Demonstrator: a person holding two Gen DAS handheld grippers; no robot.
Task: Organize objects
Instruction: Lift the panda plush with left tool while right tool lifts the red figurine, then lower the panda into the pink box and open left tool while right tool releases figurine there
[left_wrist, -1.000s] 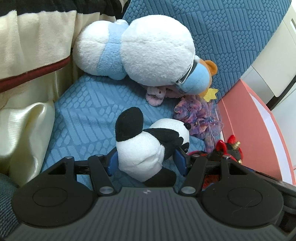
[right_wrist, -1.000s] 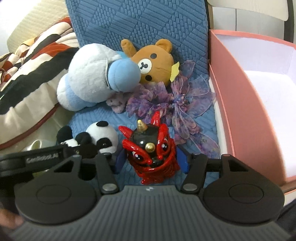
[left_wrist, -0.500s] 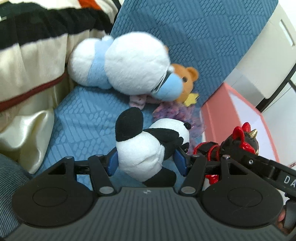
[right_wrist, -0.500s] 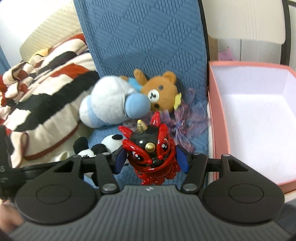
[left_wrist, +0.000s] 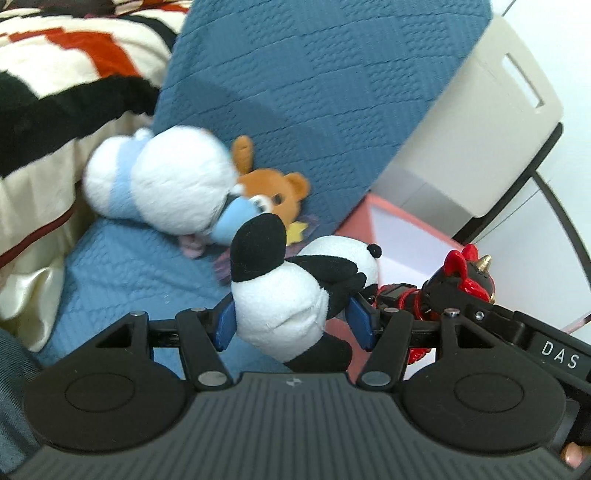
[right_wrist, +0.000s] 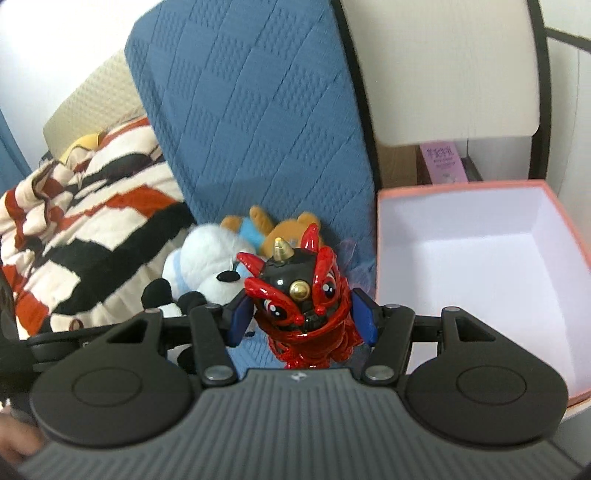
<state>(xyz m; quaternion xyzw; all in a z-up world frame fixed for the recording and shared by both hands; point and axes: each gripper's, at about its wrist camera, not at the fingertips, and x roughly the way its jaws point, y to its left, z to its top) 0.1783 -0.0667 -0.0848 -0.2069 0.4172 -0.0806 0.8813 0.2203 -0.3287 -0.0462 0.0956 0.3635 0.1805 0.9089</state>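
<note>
L hand-held gripper (left_wrist: 293, 323) clamped on panda plush (left_wrist: 295, 291), R hand-held gripper (right_wrist: 302, 320) clamped on red figurine (right_wrist: 306, 302), pink box (right_wrist: 480, 192) nearby

Both views are fisheye, each looking forward and down along its own gripper's fingers, whose black body fills the lower part of the frame. The left wrist view sits close over the blue seat cushion (left_wrist: 122, 266), with the pink box (left_wrist: 402, 236) at right centre and the right gripper (left_wrist: 413, 310) intruding at right. The right wrist view faces the blue backrest (right_wrist: 258, 122), box (right_wrist: 554, 206) at right. Both share the white plush (left_wrist: 173, 199) (right_wrist: 207, 251), striped blanket (left_wrist: 66, 74) (right_wrist: 92, 221) and backrest.
</note>
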